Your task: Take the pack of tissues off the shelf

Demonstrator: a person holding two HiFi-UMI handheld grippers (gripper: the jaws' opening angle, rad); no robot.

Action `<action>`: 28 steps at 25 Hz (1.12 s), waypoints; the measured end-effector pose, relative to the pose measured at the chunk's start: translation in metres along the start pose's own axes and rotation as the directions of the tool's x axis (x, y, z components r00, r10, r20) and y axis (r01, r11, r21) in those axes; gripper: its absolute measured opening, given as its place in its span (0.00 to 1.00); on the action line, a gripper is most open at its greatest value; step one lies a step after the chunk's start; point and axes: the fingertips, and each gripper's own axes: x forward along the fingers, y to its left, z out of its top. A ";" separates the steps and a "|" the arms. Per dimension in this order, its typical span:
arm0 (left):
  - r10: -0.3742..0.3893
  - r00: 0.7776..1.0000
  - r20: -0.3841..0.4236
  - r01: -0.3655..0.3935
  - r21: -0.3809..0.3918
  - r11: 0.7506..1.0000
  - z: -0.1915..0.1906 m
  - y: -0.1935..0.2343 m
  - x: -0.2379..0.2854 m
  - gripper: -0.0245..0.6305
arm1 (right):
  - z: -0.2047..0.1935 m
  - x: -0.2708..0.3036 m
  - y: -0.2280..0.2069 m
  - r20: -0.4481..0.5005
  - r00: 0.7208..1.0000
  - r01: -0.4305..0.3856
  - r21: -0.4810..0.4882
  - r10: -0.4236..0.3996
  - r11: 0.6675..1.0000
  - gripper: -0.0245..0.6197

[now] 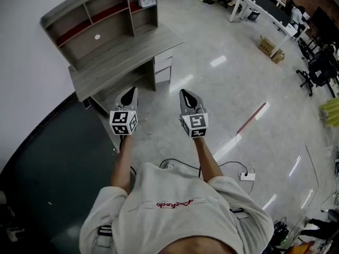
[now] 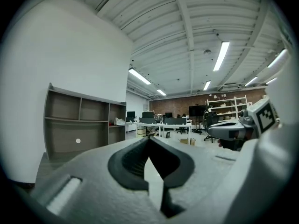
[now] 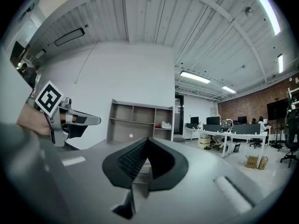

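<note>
The white pack of tissues (image 1: pixel 148 1) lies in the right-hand compartment of the grey shelf unit (image 1: pixel 100 20) that stands on a desk (image 1: pixel 124 62) against the wall. It shows small in the left gripper view as the tissue pack (image 2: pixel 119 122) and in the right gripper view as the tissue pack (image 3: pixel 166 124). My left gripper (image 1: pixel 128 95) and right gripper (image 1: pixel 188 97) are held side by side over the floor, short of the desk. Both are shut with nothing between the jaws.
Drawers (image 1: pixel 163 67) sit under the desk's right end. A power strip with cables (image 1: pixel 246 175) lies on the floor behind me. White office desks (image 1: pixel 265 7), cardboard boxes (image 1: pixel 271 48) and office chairs (image 1: pixel 318 70) stand far right.
</note>
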 end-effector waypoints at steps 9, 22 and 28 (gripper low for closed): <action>0.011 1.000 -0.012 -0.012 -0.005 1.000 -0.008 -0.009 0.013 0.04 | -0.010 0.004 -0.013 -0.002 1.000 -0.019 0.016 0.020 1.000 0.05; 0.018 1.000 -0.020 -0.019 -0.037 0.999 -0.021 0.053 0.087 0.04 | -0.022 0.092 -0.038 -0.034 0.999 -0.001 0.016 0.002 1.000 0.05; -0.006 1.000 0.010 0.007 -0.047 0.999 -0.006 0.098 0.143 0.04 | -0.009 0.162 -0.047 -0.037 0.999 0.007 -0.017 -0.008 1.000 0.05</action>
